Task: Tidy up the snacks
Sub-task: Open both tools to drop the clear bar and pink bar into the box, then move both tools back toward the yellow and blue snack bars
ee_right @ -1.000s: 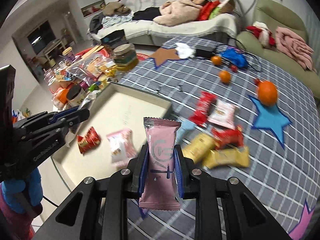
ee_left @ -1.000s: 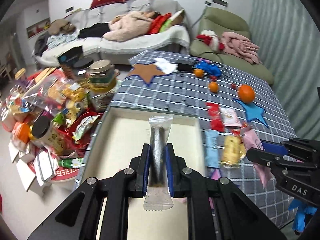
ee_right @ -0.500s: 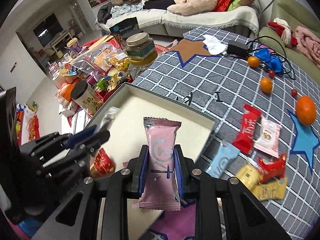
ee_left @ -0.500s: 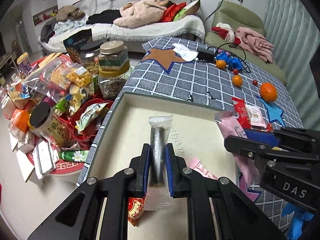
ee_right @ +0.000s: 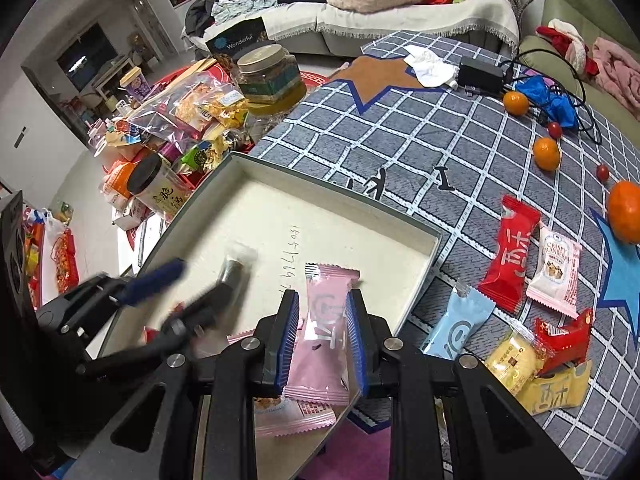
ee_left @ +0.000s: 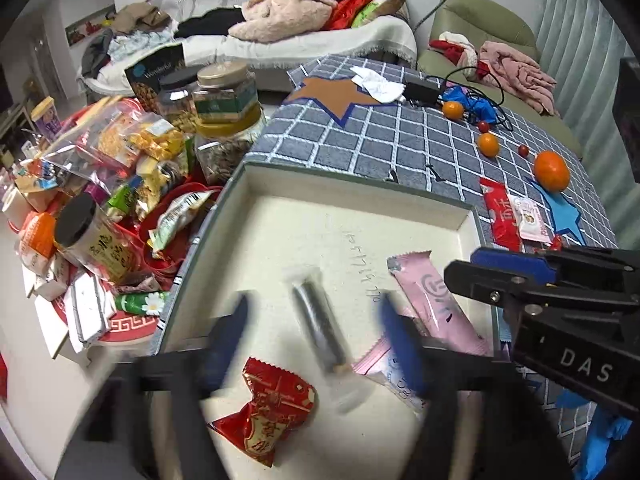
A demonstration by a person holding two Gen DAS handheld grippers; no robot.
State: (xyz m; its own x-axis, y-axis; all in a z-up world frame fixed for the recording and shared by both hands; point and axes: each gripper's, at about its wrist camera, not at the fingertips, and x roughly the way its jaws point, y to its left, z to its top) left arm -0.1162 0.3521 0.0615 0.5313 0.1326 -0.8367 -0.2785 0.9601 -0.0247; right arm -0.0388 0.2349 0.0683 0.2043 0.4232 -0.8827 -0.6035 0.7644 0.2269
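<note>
A shallow cream box (ee_left: 464, 220) (ee_right: 434, 240) lies on the grey checked table. My left gripper (ee_left: 316, 344) is open and blurred over it; the clear packet with a dark bar (ee_left: 320, 332) (ee_right: 234, 268) lies loose between its fingers. My right gripper (ee_right: 322, 336) is open over the box's near right side; the pink packet (ee_right: 324, 344) (ee_left: 436, 304) lies in the box between its fingers. A red packet (ee_left: 268, 408) and another pink one (ee_right: 288, 416) lie in the box too.
Loose snacks lie right of the box: red (ee_right: 512, 256), white (ee_right: 556, 272), light blue (ee_right: 460, 328), yellow (ee_right: 516, 360). Oranges (ee_right: 624, 212) and cables sit farther back. Jars (ee_left: 224, 92) and bagged snacks crowd the floor on the left.
Both grippers moved over the box and opened. The dark-bar packet and the pink packet dropped from their jaws into the box.
</note>
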